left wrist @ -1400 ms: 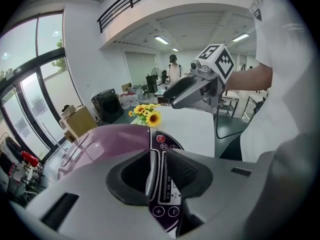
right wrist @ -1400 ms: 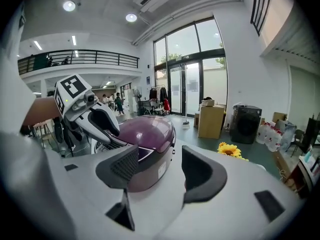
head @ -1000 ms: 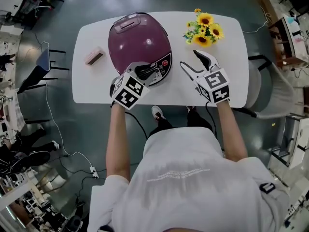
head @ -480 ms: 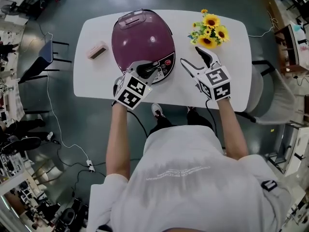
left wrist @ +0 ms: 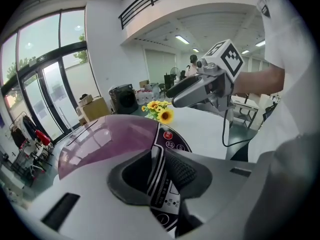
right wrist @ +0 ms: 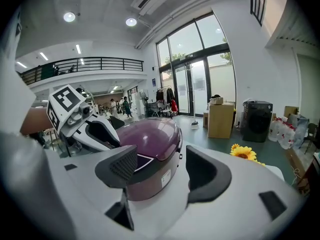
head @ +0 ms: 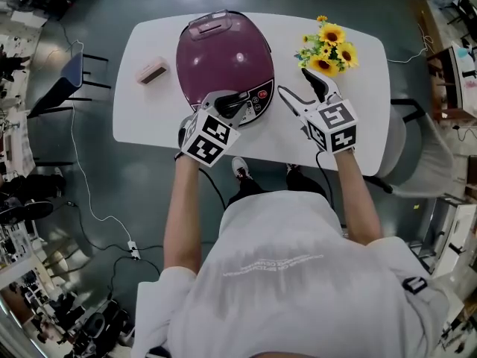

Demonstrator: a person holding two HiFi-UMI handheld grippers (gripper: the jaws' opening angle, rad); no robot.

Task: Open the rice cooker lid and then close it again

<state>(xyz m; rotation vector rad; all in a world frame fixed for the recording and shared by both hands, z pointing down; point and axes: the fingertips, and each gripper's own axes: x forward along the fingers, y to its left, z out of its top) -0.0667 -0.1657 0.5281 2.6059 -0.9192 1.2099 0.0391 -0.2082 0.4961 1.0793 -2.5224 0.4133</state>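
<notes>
Left gripper (head: 237, 103) fronts closed, glossy purple rice cooker (head: 220, 51).

One rice cooker (head: 223, 54), one bouquet (head: 328, 47), one block (head: 152, 71)

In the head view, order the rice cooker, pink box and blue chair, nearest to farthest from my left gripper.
1. rice cooker, right at the jaws.
2. pink box, farther left.
3. blue chair, farthest left.
</notes>
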